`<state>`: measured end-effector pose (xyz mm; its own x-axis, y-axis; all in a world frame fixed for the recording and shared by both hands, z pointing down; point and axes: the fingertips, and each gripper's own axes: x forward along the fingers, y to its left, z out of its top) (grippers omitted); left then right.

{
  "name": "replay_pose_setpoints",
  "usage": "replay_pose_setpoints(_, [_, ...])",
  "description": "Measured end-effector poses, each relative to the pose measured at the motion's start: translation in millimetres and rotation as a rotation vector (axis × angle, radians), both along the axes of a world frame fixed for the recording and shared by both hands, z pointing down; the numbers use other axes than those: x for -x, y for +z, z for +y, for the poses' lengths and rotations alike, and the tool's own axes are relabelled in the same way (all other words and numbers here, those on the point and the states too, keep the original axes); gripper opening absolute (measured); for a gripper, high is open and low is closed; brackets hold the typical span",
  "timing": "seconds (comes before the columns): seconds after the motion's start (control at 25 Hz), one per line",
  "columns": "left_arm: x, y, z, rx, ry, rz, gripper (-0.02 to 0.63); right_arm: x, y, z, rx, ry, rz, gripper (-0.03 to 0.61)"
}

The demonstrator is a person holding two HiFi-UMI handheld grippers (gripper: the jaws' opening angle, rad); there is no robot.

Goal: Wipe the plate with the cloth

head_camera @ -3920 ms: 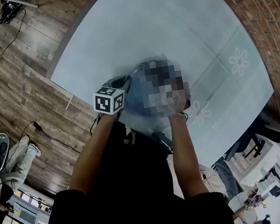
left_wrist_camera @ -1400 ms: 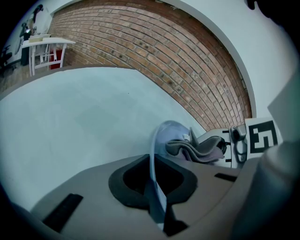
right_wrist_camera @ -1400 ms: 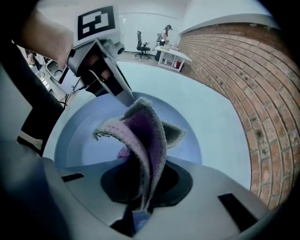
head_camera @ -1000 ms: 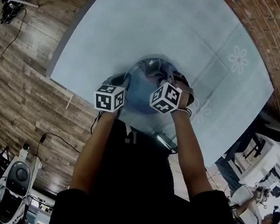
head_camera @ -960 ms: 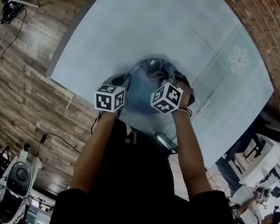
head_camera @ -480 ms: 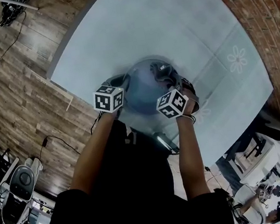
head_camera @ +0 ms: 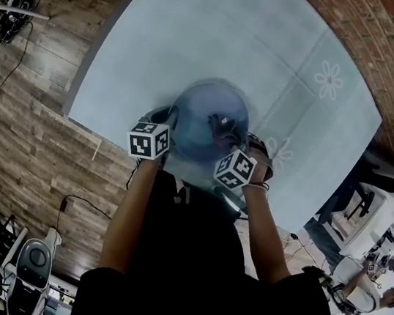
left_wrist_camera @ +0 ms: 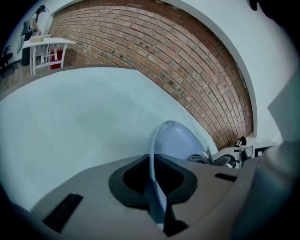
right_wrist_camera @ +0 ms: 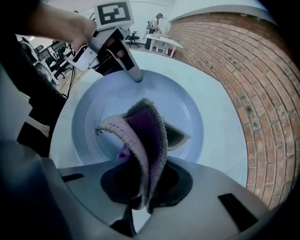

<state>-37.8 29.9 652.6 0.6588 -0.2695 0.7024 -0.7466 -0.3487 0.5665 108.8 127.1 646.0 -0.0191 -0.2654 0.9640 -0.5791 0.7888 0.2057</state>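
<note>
Now the right gripper (right_wrist_camera: 142, 201), clamped on the cloth (right_wrist_camera: 145, 136), is sweeping nearer across the plate (right_wrist_camera: 187, 117), seemingly wiping it, while the left gripper (left_wrist_camera: 157, 208) is keeping its rim pinched on the table (head_camera: 250, 26)

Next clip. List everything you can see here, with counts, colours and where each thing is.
plate: one, blue, near the table's front edge
cloth: one, purple and grey, held over the plate
table: one, pale blue-grey top with white flower prints
brick wall: red-brown, behind the table
wood floor: brown, left of the table
white table: one, far off by the wall
left gripper: grey, shut on the plate's rim
right gripper: grey, shut on the cloth
arms: two, bare, behind the grippers
</note>
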Motion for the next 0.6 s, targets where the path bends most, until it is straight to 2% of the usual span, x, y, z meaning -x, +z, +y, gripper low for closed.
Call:
replay_pose_setpoints(0.24, [1.6,-2.0,0.0,-0.001,0.000,0.003,0.044,37.8,-0.7,35.1,0.098,0.028,-0.101,0.058])
replay_pose_setpoints(0.44, [-0.7,-1.4,1.2,-0.013,0.001,-0.007,0.044,62.9,0.0,40.4,0.118,-0.014,-0.144,0.058])
replay_pose_setpoints(0.6, [1.7,-1.3,1.0,-0.013,0.002,-0.005,0.044,88.4,-0.6,35.3,0.099,0.008,-0.228,0.060])
